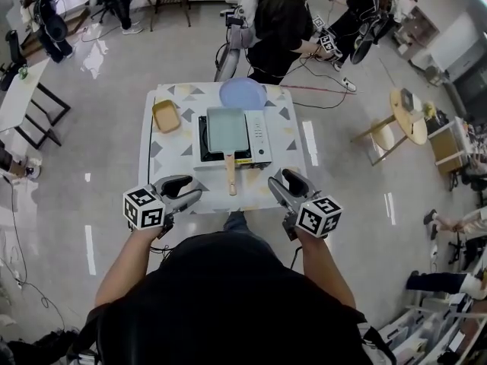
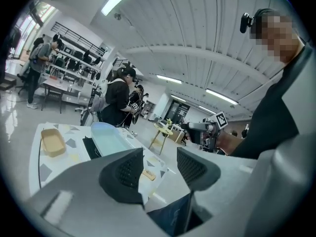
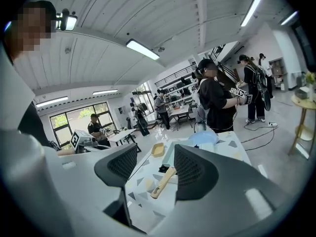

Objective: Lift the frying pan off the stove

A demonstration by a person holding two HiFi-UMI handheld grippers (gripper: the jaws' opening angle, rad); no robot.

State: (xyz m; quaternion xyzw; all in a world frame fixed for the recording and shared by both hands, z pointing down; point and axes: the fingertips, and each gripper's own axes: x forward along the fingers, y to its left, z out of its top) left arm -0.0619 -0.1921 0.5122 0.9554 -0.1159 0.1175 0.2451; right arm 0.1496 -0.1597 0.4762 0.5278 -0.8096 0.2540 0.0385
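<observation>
The left gripper [image 1: 190, 189] hovers at the near edge of the table [image 1: 152, 166], at about 7 o'clock from the stove [image 1: 261, 137]. Its fingers are spread, and the left gripper view shows nothing between them and nothing touched. On the left part of the table, at about 10 o'clock from the stove, lies a tan tray [image 1: 166, 115]. The stove sits at the table's middle, and the frying pan [image 1: 226, 129], pale green and rectangular, rests on its burner. The pan's wooden handle [image 1: 230, 175] sticks out toward 6 o'clock, past the stove's front edge. Its end lies between the two grippers and apart from both. At 12 o'clock from the stove, by the table's far edge, sits a blue plate [image 1: 243, 93]. The right gripper [image 1: 278, 181] hangs at about 5 o'clock from the stove, near the handle's end. Its fingers stand wide apart and empty, and the right gripper view shows the handle on the table beyond the gap. Past the table, at 12 o'clock, stands a person in a dark top [image 1: 278, 21].
</observation>
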